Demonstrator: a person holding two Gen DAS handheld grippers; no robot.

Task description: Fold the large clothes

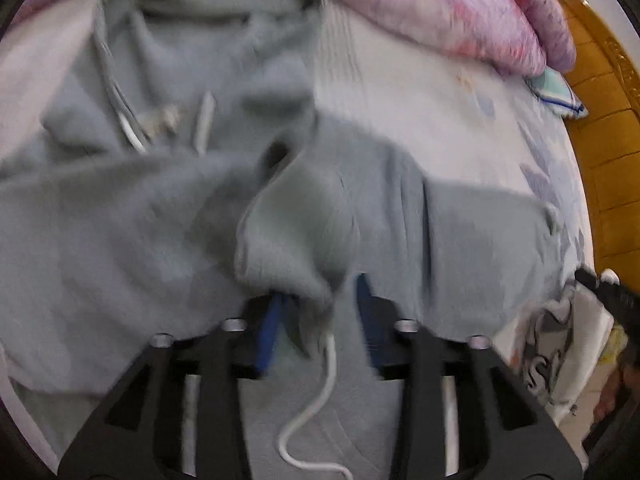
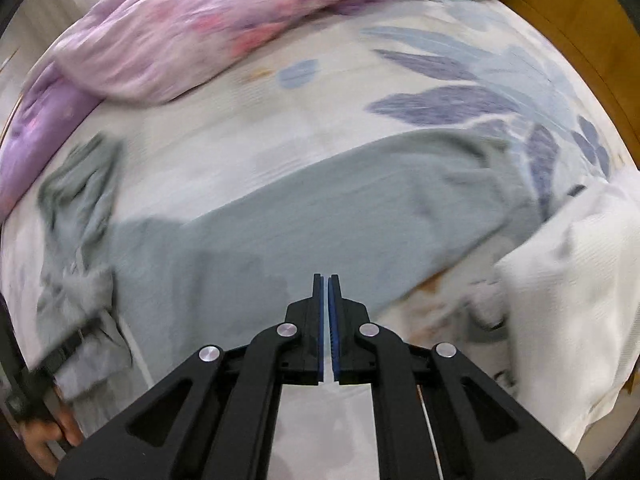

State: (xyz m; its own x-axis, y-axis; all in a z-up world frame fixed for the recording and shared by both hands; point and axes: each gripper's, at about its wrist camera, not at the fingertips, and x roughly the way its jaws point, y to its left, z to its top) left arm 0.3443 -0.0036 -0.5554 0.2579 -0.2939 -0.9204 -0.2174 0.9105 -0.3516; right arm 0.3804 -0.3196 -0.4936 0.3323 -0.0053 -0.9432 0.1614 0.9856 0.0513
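A large grey hoodie (image 1: 168,216) lies spread on the bed, its hood and white drawstrings (image 1: 132,128) towards the far side. My left gripper (image 1: 320,300) is open, with a bunched fold of the grey fabric (image 1: 292,240) draped over its left blue pad; a white drawstring (image 1: 320,400) trails between its fingers. In the right wrist view one grey sleeve (image 2: 320,216) stretches across the floral sheet. My right gripper (image 2: 326,292) is shut and empty just above the sleeve's near edge. The left gripper shows at that view's left edge (image 2: 60,356).
A pink and purple quilt (image 2: 208,28) is heaped at the far side of the bed. A white garment (image 2: 572,300) lies at the right. A light blue pillow (image 1: 556,92) sits by the orange wooden bed frame (image 1: 600,120).
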